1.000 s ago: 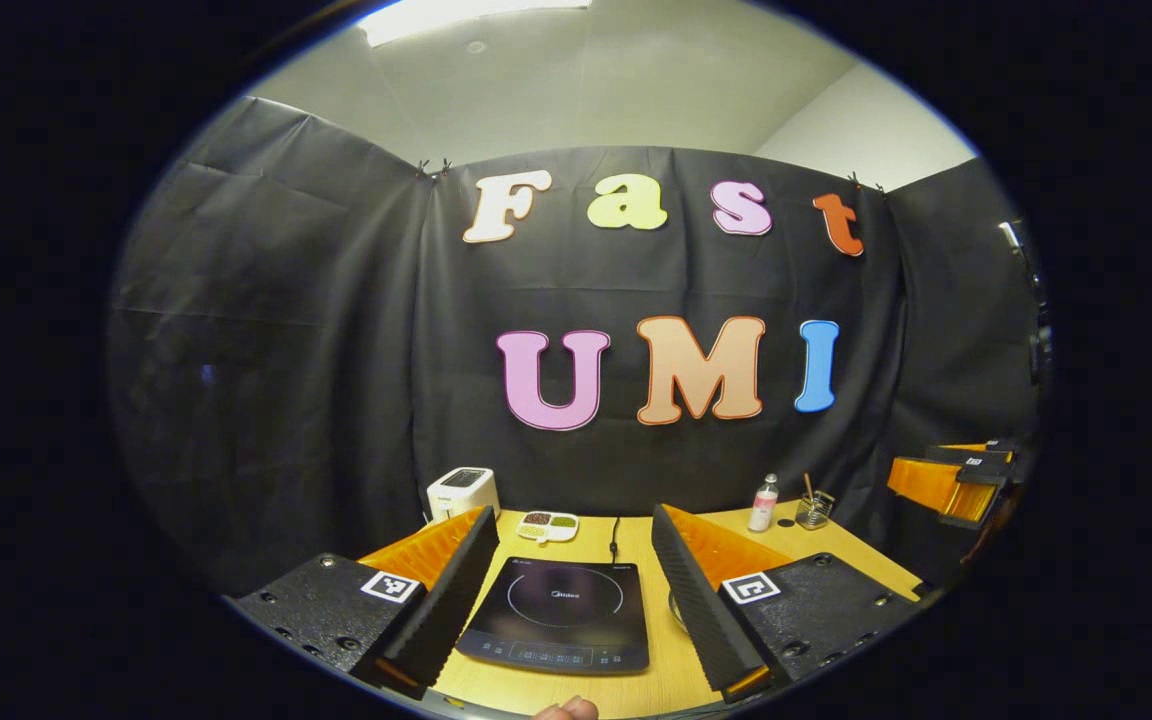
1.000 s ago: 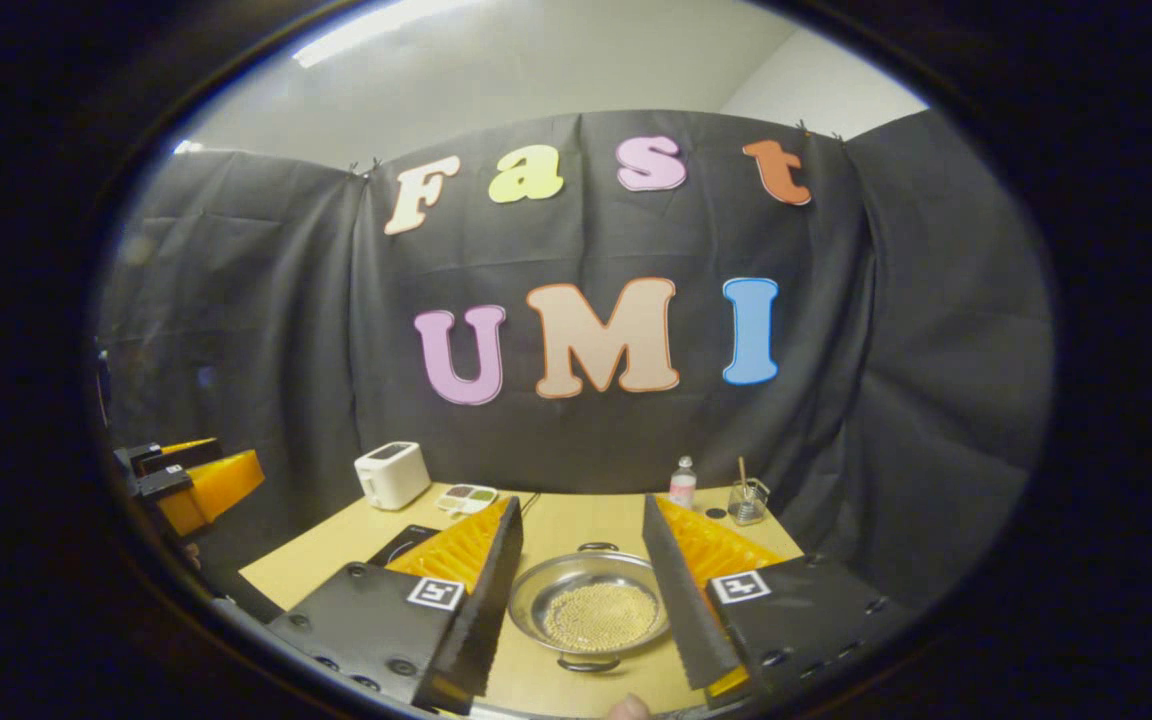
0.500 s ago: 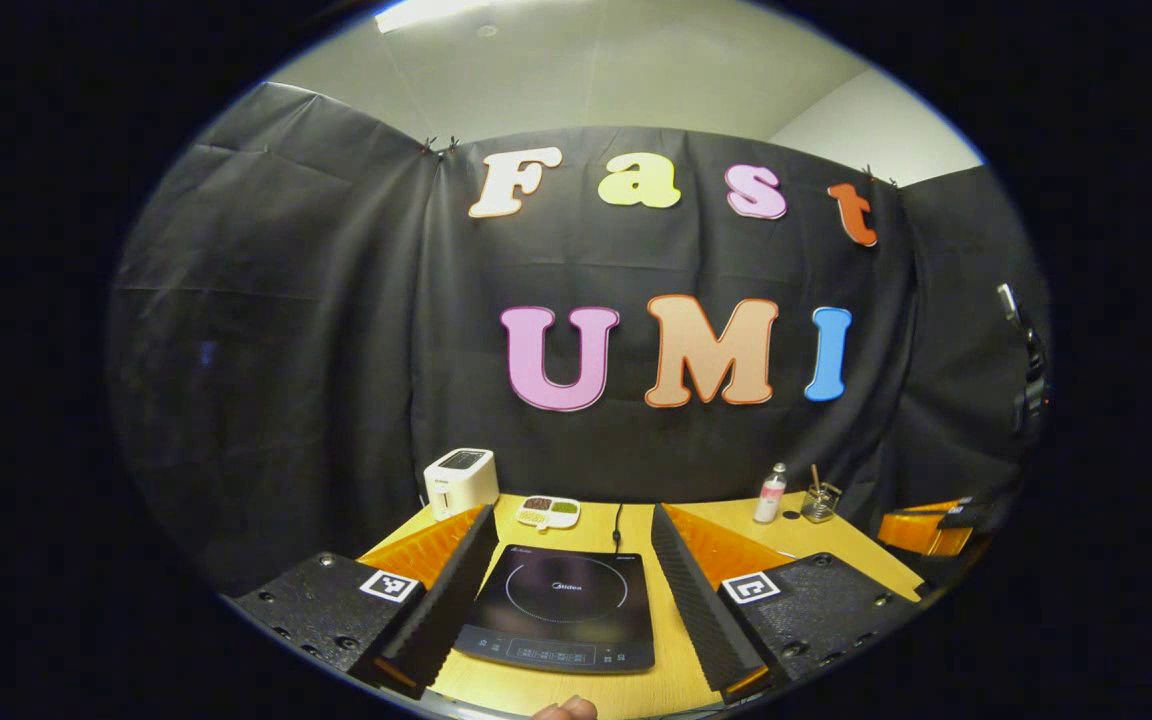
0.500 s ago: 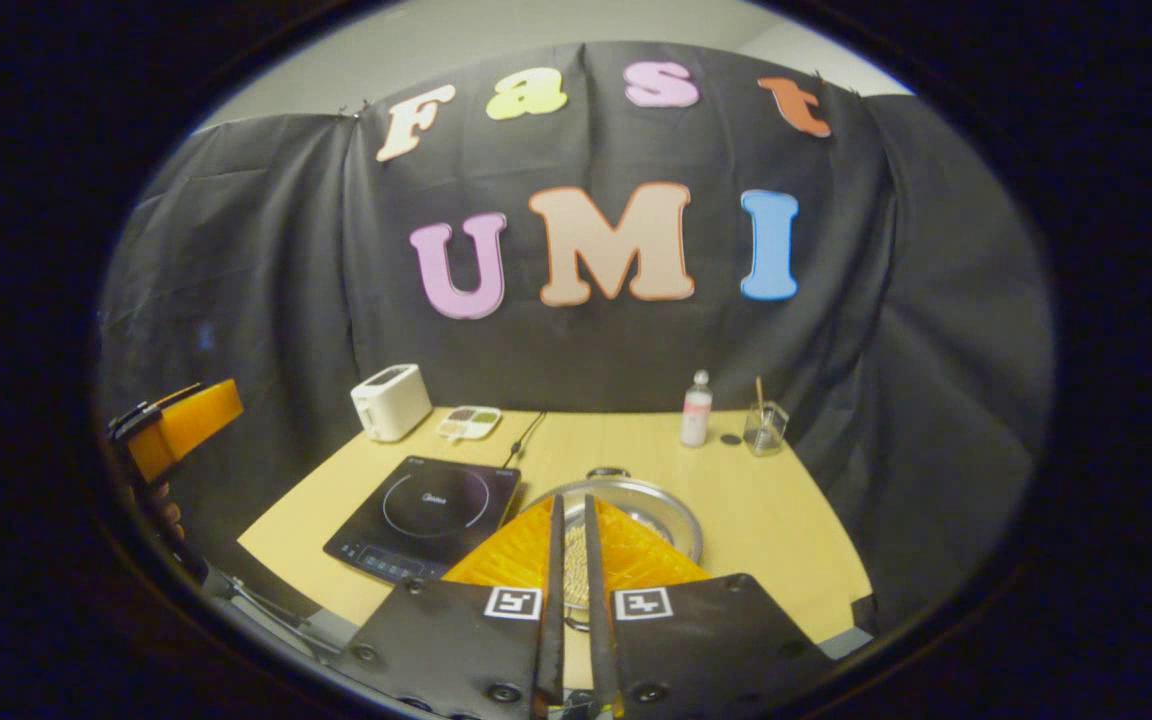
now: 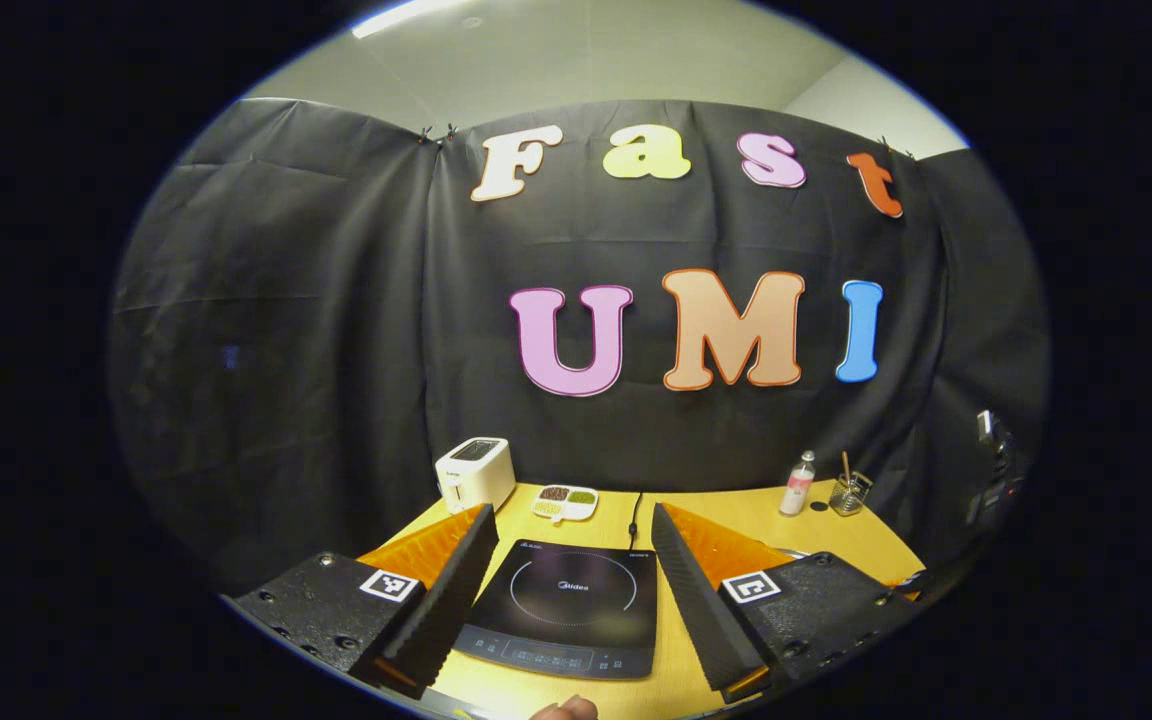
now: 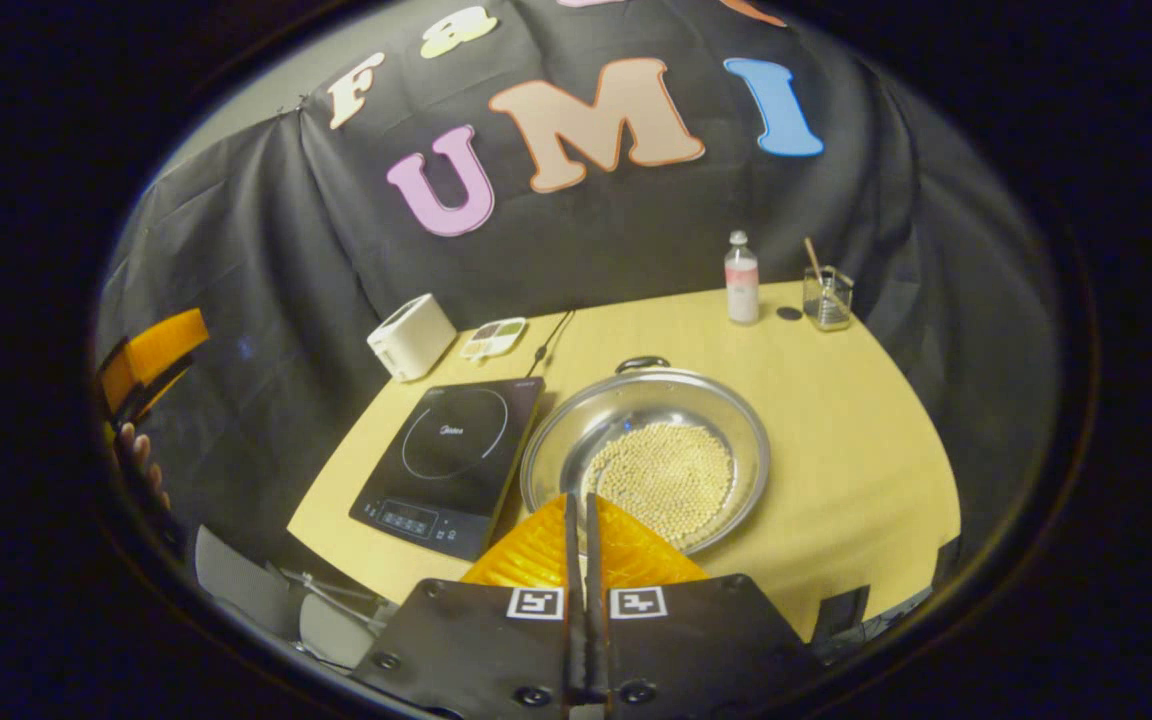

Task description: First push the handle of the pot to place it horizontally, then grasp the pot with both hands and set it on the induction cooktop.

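A: Left hand-held gripper (image 5: 568,570)?
B: Fingers wide apart, above the cooktop (image 5: 564,605).
A: And the pot (image 6: 646,455)?
B: On the surface (image 6: 836,450), touching the cooktop's right edge; right hand-held gripper (image 6: 584,520), fingers together, at its near rim.

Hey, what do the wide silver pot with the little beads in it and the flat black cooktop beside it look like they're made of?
The wide silver pot looks like polished metal, probably stainless steel: its inner wall is bright and mirrors the light. The flat black cooktop seems to have a smooth glass or ceramic top, dark and faintly glossy with a thin printed ring; the look alone can't settle which.
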A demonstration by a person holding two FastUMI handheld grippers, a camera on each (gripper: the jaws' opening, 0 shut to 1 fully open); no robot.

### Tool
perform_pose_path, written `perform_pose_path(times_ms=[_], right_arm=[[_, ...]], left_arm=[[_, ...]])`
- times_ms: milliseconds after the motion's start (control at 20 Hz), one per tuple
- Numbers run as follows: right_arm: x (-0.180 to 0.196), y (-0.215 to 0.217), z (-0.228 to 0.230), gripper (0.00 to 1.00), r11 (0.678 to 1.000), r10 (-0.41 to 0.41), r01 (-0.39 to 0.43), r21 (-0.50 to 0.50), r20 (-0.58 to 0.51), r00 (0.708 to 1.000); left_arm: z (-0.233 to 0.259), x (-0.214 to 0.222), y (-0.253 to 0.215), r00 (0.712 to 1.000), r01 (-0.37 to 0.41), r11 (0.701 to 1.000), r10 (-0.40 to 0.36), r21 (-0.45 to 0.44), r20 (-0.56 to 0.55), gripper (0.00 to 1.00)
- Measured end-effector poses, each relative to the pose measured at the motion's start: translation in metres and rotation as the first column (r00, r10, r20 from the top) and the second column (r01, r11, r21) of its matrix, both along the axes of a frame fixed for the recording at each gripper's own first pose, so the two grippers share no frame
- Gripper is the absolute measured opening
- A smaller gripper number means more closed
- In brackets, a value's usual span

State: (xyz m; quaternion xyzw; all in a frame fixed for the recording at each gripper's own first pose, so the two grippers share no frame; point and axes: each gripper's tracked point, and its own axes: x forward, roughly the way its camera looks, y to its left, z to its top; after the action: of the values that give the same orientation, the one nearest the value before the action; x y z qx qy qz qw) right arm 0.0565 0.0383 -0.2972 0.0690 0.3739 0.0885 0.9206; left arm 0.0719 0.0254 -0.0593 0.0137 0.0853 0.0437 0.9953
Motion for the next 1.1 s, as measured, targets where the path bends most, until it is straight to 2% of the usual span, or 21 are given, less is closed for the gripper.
perform_pose_path(times_ms=[50, 100, 250, 300, 350, 400, 450, 550, 600, 650, 850, 950, 1000, 1100], right_arm=[[0.000, 0.001, -0.009, 0.03, 1.000, 0.006, -0.006, 0.019, -0.017, 1.000], [-0.001, 0.002, -0.018, 0.00, 0.999, 0.017, -0.015, 0.035, -0.044, 0.999], [-0.010, 0.005, -0.048, 0.00, 0.996, 0.026, -0.013, 0.093, -0.142, 0.990], [-0.011, 0.005, -0.055, 0.03, 0.994, 0.016, 0.002, 0.107, -0.167, 0.986], [-0.014, 0.006, -0.060, 0.00, 0.994, 0.013, 0.009, 0.113, -0.186, 0.983], [-0.015, 0.007, -0.064, 0.02, 0.994, 0.017, 0.005, 0.106, -0.200, 0.980], [-0.018, 0.010, -0.069, 0.02, 0.996, 0.027, -0.007, 0.093, -0.215, 0.976], [-0.020, 0.018, -0.078, 0.03, 0.998, 0.042, -0.027, 0.065, -0.246, 0.968], [-0.020, 0.023, -0.084, 0.00, 0.998, 0.040, -0.026, 0.055, -0.264, 0.964], [-0.020, 0.029, -0.090, 0.02, 0.999, 0.030, -0.018, 0.045, -0.283, 0.959], [-0.025, 0.051, -0.118, 0.00, 1.000, -0.007, 0.004, -0.008, -0.365, 0.931], [-0.028, 0.048, -0.138, 0.00, 0.997, -0.044, 0.016, -0.073, -0.409, 0.912], [-0.027, 0.046, -0.144, 0.03, 0.995, -0.070, 0.033, -0.096, -0.418, 0.906], [-0.025, 0.041, -0.151, 0.03, 0.988, -0.121, 0.069, -0.136, -0.425, 0.897]], left_arm=[[-0.001, 0.002, -0.004, 1.000, -0.004, 1.000, 0.004, 0.006, -0.006, 0.91], [-0.001, 0.004, -0.006, 1.000, -0.011, 1.000, 0.011, 0.011, -0.014, 0.95], [-0.003, 0.010, -0.018, 1.000, -0.010, 1.000, 0.010, -0.004, -0.018, 0.94], [-0.004, 0.014, -0.022, 1.000, 0.001, 1.000, -0.001, -0.002, -0.022, 0.91], [-0.004, 0.019, -0.022, 1.000, 0.009, 1.000, -0.009, 0.007, -0.021, 0.94], [-0.006, 0.025, -0.021, 1.000, 0.014, 1.000, -0.014, 0.009, -0.020, 0.97], [-0.008, 0.030, -0.020, 1.000, 0.020, 1.000, -0.020, 0.004, -0.022, 0.91], [-0.012, 0.039, -0.013, 0.999, 0.030, 0.999, -0.031, -0.018, -0.023, 0.93], [-0.015, 0.044, -0.007, 0.999, 0.038, 0.999, -0.038, -0.025, -0.018, 0.93], [-0.017, 0.050, 0.000, 0.999, 0.045, 0.999, -0.046, -0.027, -0.016, 0.93], [-0.034, 0.078, 0.035, 0.996, 0.076, 0.996, -0.078, -0.055, -0.035, 0.91], [-0.047, 0.092, 0.051, 0.994, 0.092, 0.992, -0.096, -0.083, -0.044, 0.93], [-0.053, 0.098, 0.056, 0.993, 0.102, 0.990, -0.107, -0.092, -0.049, 0.94], [-0.068, 0.110, 0.062, 0.987, 0.138, 0.982, -0.146, -0.126, -0.061, 0.95]])
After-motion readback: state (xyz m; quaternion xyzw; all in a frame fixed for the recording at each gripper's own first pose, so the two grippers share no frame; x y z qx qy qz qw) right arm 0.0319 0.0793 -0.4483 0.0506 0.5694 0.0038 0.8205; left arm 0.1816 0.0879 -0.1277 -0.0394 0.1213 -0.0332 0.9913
